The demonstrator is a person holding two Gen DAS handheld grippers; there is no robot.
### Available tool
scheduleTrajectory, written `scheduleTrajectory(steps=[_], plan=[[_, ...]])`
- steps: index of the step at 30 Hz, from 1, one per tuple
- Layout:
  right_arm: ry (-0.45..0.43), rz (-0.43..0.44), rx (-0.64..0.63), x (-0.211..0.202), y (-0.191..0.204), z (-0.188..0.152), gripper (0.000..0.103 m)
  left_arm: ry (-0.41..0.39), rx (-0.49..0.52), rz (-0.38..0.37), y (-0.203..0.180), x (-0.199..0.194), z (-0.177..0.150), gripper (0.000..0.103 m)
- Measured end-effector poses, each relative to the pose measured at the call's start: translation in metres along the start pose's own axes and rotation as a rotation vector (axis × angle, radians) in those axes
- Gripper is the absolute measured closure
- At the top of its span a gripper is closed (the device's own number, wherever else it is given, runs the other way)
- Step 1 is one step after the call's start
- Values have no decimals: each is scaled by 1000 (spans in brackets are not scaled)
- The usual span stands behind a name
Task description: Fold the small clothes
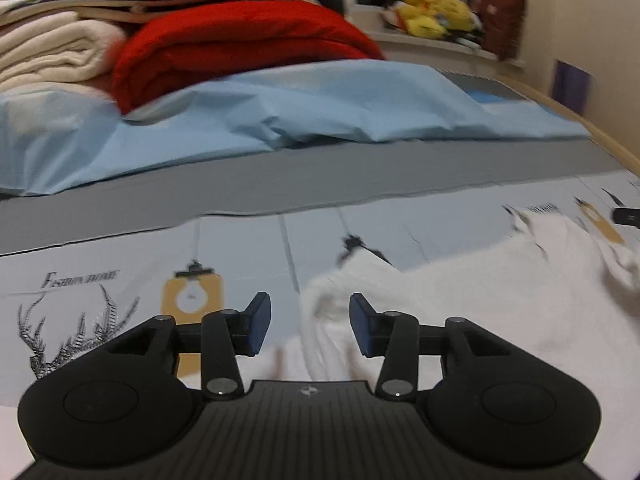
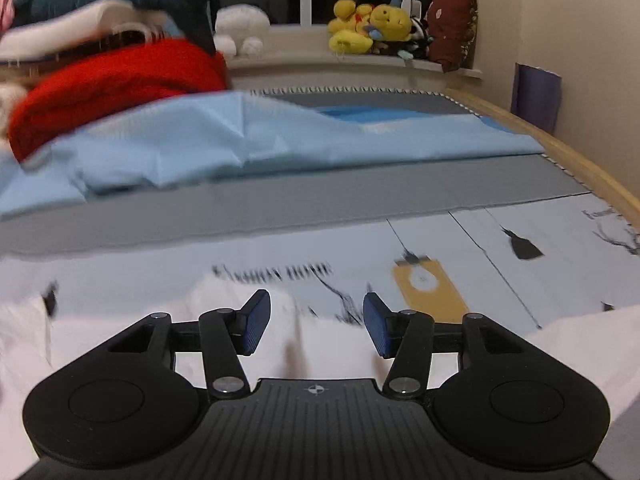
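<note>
Closest to my lens on the left side is the left gripper, its blue pads spread apart with nothing pinched between them; a ridge of the white garment lies below the gap, but I cannot tell whether the pads brush it. The right gripper looks the same from its own camera: jaws standing apart, no cloth caught, white fabric bunched underneath and ahead of the fingertips. No earlier view is given, so I only report the jaws as they stand. The garment is crumpled, not flat, with soft folds and a raised edge; in the left view it spreads from the middle out to the right edge, and both views are smeared by motion blur. It lies on a pale printed sheet with a yellow lamp motif and lettering. Beyond that runs a grey band, then a rumpled light blue sheet, and a folded red blanket further back. Yellow plush toys sit on the window ledge.
</note>
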State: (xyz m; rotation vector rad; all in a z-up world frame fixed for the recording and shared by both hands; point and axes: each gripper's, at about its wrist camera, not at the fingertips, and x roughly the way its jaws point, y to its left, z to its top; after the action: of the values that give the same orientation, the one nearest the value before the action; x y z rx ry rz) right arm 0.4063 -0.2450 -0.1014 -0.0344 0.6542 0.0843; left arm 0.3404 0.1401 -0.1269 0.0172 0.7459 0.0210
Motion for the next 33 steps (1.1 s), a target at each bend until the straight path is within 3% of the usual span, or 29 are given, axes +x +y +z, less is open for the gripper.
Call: scheduleTrajectory(steps=[3,5,7,8,10,12,15,21,25,28,33], plan=[[23,0,-47,-6,-4,-17,50,62,21,-120,0,0,-14,60],[71,23,-88,-6,-6,-30,50,141,47,-157,-2,7,-29,61],[199,35,-119,5,-10,-43,51,279,98,-75,-4,23,-46,62],[291,16,-133,12,-14,-52,51,251,99,-70,-3,18,-48,62],[281,-5,-128,2,-21,-57,50,266,76,-61,-2,8,-41,63],[277,-13,-131,-13,-25,-50,51,220,67,-69,-4,-12,-32,63],[235,24,-99,-44,-32,-39,51,217,56,-99,-9,-43,-29,63],[237,138,-1,-115,-42,-23,51,282,15,-77,-18,-107,-37,63],[239,192,-17,-168,-44,-33,51,322,-26,-101,-20,-156,-65,63],[296,211,-16,-195,-49,-59,51,379,-26,-125,-22,-177,-96,63],[501,173,-13,-201,-67,-121,51,504,13,-141,-20,-192,-148,62]])
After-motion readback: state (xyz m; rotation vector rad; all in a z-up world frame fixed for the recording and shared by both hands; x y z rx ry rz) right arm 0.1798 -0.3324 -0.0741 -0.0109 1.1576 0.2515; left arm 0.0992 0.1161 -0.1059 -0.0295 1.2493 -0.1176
